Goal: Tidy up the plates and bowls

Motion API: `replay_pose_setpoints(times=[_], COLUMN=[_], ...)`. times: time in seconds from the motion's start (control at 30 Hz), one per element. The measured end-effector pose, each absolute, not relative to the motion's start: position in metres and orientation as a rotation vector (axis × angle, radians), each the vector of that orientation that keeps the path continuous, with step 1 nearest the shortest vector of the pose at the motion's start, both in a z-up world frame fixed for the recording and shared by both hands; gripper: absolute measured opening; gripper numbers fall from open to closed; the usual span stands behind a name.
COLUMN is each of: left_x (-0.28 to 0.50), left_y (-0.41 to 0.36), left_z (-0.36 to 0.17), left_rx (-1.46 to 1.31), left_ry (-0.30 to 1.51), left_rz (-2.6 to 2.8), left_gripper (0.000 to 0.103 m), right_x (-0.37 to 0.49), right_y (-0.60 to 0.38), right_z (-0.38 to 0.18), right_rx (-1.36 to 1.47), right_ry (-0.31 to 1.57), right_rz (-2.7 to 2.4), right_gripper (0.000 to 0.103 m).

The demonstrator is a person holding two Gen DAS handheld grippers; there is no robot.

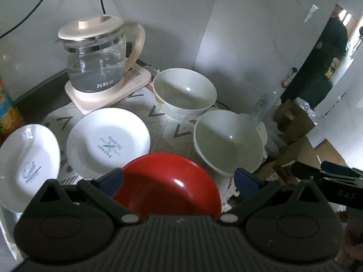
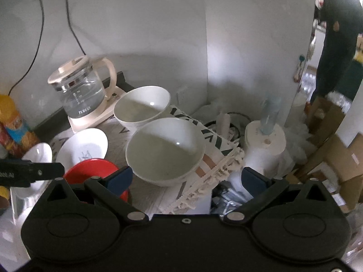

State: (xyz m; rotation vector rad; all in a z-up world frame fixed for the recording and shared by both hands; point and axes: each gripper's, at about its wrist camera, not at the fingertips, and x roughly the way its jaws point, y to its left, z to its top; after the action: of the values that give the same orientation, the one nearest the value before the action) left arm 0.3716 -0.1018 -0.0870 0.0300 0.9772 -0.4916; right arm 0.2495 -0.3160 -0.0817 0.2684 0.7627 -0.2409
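Hovering over the bench, my left gripper [image 1: 178, 178] has its jaws wide apart, holding nothing, with the red plate [image 1: 170, 192] lying flat just below and between them, at the near edge of the patterned cloth [image 1: 158, 115]. My right gripper [image 2: 186, 179] is likewise spread and empty, poised above the near white bowl [image 2: 165, 150], which sits upright by the cloth's fringed right edge. Just behind that bowl, close to it, stands the far white bowl [image 2: 141, 106], also upright. Left of the red plate lies the white plate with printed lettering [image 1: 109, 139], and further left, at the bench's left edge, the second white plate [image 1: 28, 165] is tilted up; what props it I cannot tell. At the back left corner the glass kettle [image 1: 97, 54], with water in it, stands on its cream base [image 1: 106, 93], touching the cloth's rear edge. Off the bench's right edge a paper roll [image 2: 264, 144] stands upright among clutter. A person in dark clothes [image 2: 338, 34] shows at the far right
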Motion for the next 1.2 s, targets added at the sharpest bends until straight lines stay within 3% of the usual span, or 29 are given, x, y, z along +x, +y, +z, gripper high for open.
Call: replay_pose_setpoints(times=[0.37,0.47,0.6,0.83,0.97,1.03,1.1,1.2], left_x=[0.412,0.419,0.429,0.444,0.45,0.455,0.458,0.463], left_y=[-0.151,-0.162,-0.176,-0.191,-0.197,-0.199,-0.201,-0.206], left_z=[-0.118,-0.13,-0.142,-0.166,-0.175,-0.18,-0.185,-0.191], left_rx=[0.003,-0.006,-0.014,-0.026,-0.022,-0.03,-0.038,-0.033], left_ry=[1.004,1.036,1.071,1.129,1.15,1.167,1.185,1.197], left_rz=[-0.486,-0.475,-0.461,-0.428,-0.41,-0.403,-0.394,-0.386], left_gripper=[0.097,0.088,0.073,0.053,0.044,0.032,0.025,0.021], right_x=[0.289,0.304,0.32,0.34,0.35,0.352,0.355,0.359], right_y=[-0.368,-0.378,-0.388,-0.404,-0.411,-0.411,-0.413,-0.416], right_z=[-0.116,-0.126,-0.14,-0.161,-0.173,-0.176,-0.181,-0.189], right_rx=[0.4,0.392,0.386,0.395,0.408,0.408,0.412,0.446], right_ry=[0.81,0.84,0.871,0.925,0.954,0.957,0.965,0.975], right_rz=[-0.173,-0.16,-0.133,-0.086,-0.066,-0.054,-0.039,-0.006], right_gripper=[0.103,0.102,0.09,0.082,0.07,0.063,0.046,0.035])
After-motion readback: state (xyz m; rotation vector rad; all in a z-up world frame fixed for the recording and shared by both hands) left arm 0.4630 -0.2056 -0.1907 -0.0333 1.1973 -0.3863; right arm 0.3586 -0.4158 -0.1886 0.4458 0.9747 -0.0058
